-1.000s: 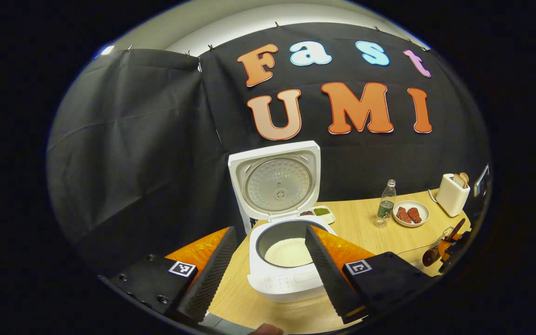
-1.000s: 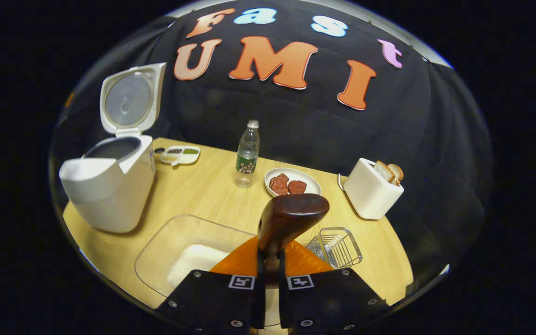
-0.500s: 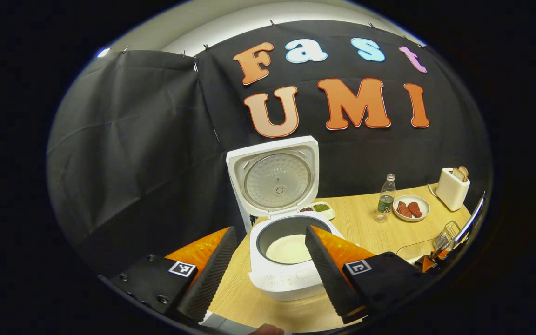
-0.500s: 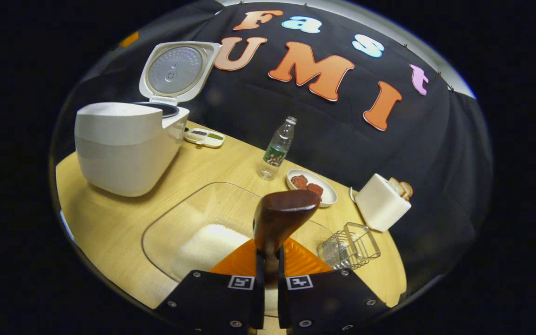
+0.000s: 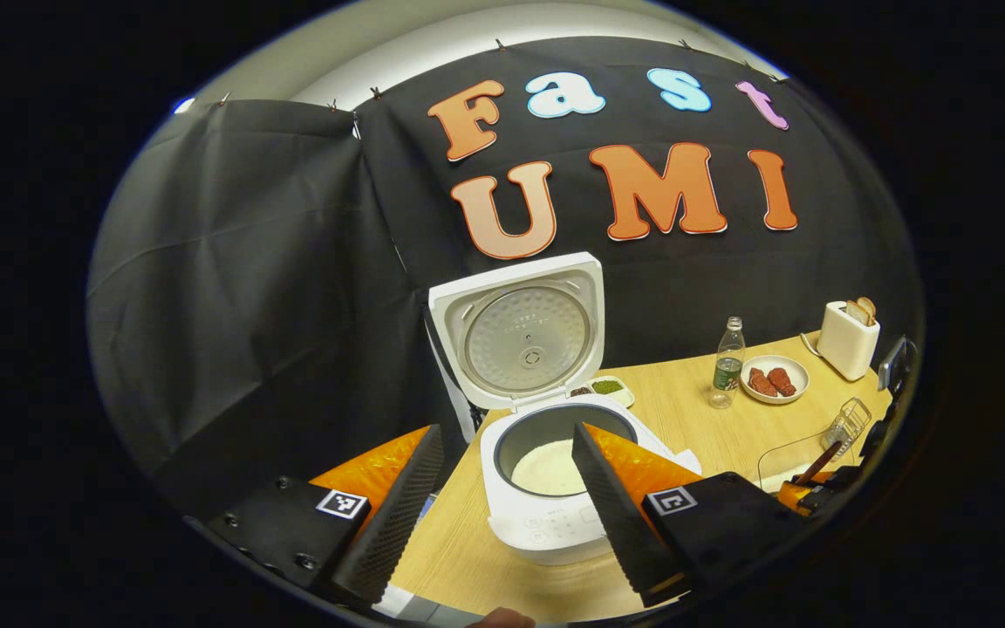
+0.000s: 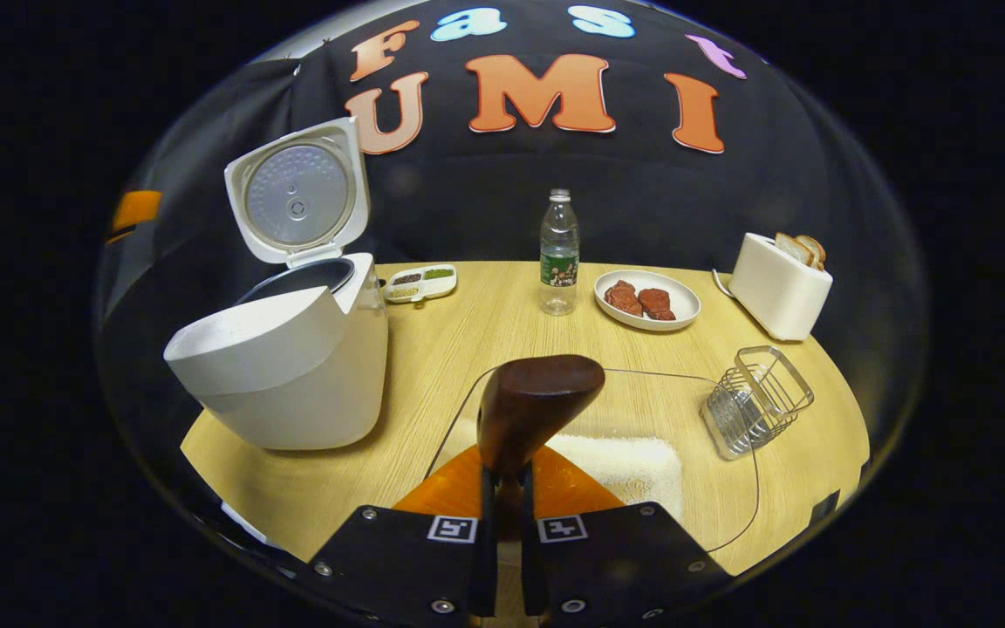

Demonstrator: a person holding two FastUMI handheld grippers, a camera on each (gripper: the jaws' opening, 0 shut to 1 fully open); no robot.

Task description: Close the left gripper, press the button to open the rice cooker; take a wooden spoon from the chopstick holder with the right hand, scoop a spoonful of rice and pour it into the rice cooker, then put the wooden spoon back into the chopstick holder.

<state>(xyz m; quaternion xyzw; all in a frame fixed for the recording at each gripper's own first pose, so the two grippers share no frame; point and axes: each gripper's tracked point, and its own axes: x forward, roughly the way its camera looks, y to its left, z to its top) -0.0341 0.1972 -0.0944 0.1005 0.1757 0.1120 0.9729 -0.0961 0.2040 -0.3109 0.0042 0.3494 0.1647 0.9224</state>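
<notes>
The white rice cooker (image 5: 546, 523) stands with its lid (image 5: 527, 336) up and white rice (image 5: 546, 467) in the pot. My left gripper (image 5: 505, 432) hangs open just in front of it, holding nothing. My right gripper (image 6: 502, 488) is shut on the dark wooden spoon (image 6: 533, 406), whose bowl points up with its back towards me; its inside is hidden. It hovers over the near edge of the clear rice tray (image 6: 729, 523), with the rice cooker (image 6: 293, 375) to its left. The wire chopstick holder (image 6: 755, 399) stands at the tray's right.
Along the back of the wooden table (image 6: 485, 331) stand a small divided dish (image 6: 420, 283), a water bottle (image 6: 559, 253), a plate of red meat (image 6: 646, 301) and a white toaster (image 6: 782, 283) with bread.
The right gripper has swung with the spoon, so the rice tray now lies right of centre below it and the table looks level. The left gripper has drifted only slightly and stays open.
</notes>
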